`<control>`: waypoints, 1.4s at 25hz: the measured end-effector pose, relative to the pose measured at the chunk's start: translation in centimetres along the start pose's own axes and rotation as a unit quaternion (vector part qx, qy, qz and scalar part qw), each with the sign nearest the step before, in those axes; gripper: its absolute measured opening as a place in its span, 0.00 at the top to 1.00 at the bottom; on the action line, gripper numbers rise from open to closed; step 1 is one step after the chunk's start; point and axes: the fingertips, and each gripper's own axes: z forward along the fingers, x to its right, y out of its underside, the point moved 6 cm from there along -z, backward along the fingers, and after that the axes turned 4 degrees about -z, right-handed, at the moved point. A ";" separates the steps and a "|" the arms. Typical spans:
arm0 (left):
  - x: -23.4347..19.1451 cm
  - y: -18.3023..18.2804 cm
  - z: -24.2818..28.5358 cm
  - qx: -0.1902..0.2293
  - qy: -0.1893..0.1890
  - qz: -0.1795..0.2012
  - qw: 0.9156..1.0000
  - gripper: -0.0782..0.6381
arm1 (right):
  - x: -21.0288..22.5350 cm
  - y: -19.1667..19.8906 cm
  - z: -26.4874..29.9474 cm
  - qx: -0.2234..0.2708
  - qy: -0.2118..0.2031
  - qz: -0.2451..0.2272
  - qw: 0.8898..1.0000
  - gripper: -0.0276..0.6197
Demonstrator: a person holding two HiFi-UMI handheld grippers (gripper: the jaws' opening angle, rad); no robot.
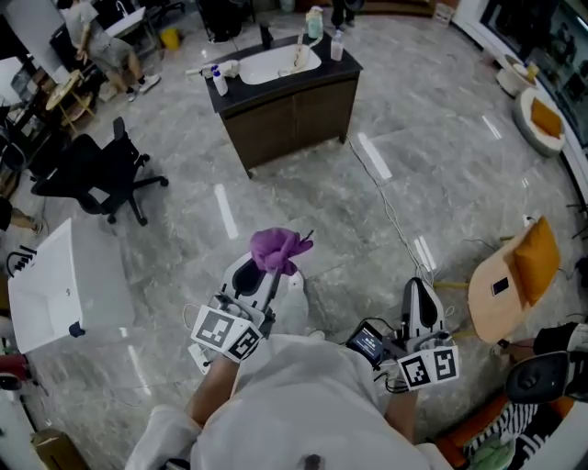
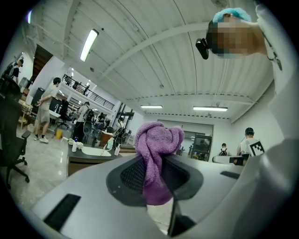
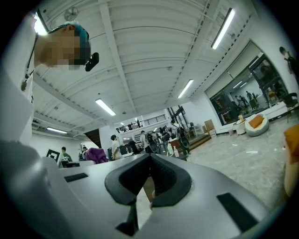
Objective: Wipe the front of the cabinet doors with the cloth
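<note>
A dark brown cabinet (image 1: 292, 115) with two front doors and a white sink on top stands far ahead across the floor. My left gripper (image 1: 266, 264) is shut on a purple cloth (image 1: 278, 249), bunched up above the jaws; the cloth (image 2: 157, 156) fills the middle of the left gripper view, with the cabinet (image 2: 88, 158) small and distant behind it. My right gripper (image 1: 420, 298) is held low at the right, jaws closed together with nothing between them. From the right gripper view the cloth (image 3: 96, 154) shows at the left.
A black office chair (image 1: 96, 174) and a white box (image 1: 60, 285) stand at the left. A round wooden stool with an orange cushion (image 1: 514, 280) is at the right. A white cable (image 1: 390, 211) runs over the grey marble floor. Bottles (image 1: 315, 23) stand on the cabinet top.
</note>
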 end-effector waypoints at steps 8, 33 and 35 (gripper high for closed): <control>-7.5 -1.7 10.9 -0.012 0.015 -0.033 0.999 0.78 | 3.2 -2.8 11.2 0.009 0.043 -0.020 0.999 0.91; -15.6 -5.3 28.0 0.034 -0.075 -0.019 0.996 0.78 | 15.3 -4.6 35.1 -0.028 -0.057 -0.017 0.998 0.91; -14.8 -5.1 30.2 0.044 -0.099 -0.018 0.994 0.78 | 18.2 -5.2 37.3 -0.036 -0.080 -0.027 0.996 0.91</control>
